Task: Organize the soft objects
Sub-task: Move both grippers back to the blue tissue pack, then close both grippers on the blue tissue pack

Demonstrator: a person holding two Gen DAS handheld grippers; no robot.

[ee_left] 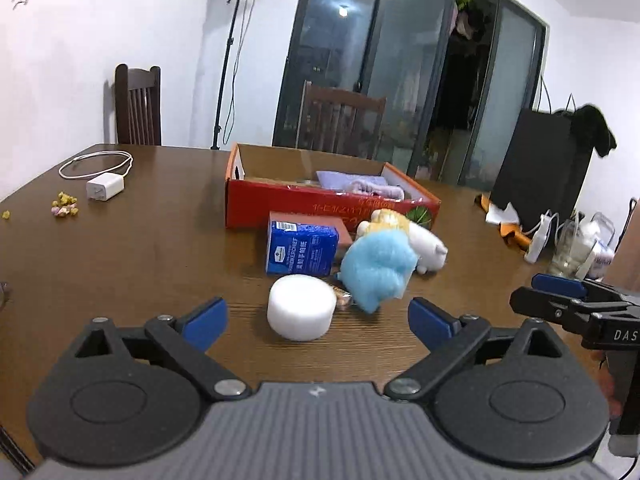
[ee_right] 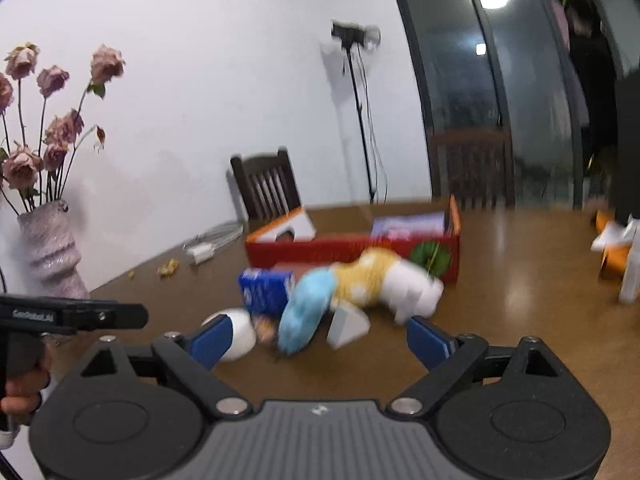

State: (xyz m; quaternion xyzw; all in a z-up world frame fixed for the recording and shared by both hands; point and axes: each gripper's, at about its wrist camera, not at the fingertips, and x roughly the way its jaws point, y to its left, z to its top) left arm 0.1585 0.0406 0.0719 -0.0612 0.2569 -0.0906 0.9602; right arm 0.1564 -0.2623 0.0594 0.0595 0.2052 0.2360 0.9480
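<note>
A red cardboard box (ee_left: 320,210) holds a folded lilac cloth (ee_left: 360,184). In front of it lie a blue tissue pack (ee_left: 302,248), a white round foam puck (ee_left: 301,306), a fluffy light-blue ball (ee_left: 378,266) and a yellow-and-white plush toy (ee_left: 416,236). My left gripper (ee_left: 318,322) is open and empty, just short of the puck. My right gripper (ee_right: 320,338) is open and empty, near the blue ball (ee_right: 308,312), the plush (ee_right: 384,280) and a white wedge (ee_right: 347,324); this view is blurred. The right gripper also shows in the left wrist view (ee_left: 560,296).
A white charger with its cable (ee_left: 105,188) and small crumbs (ee_left: 64,204) lie at the table's left. A vase of dried roses (ee_right: 50,256) stands at the left edge. Orange and white clutter (ee_left: 516,224) and jars sit at the right. Chairs stand behind the table.
</note>
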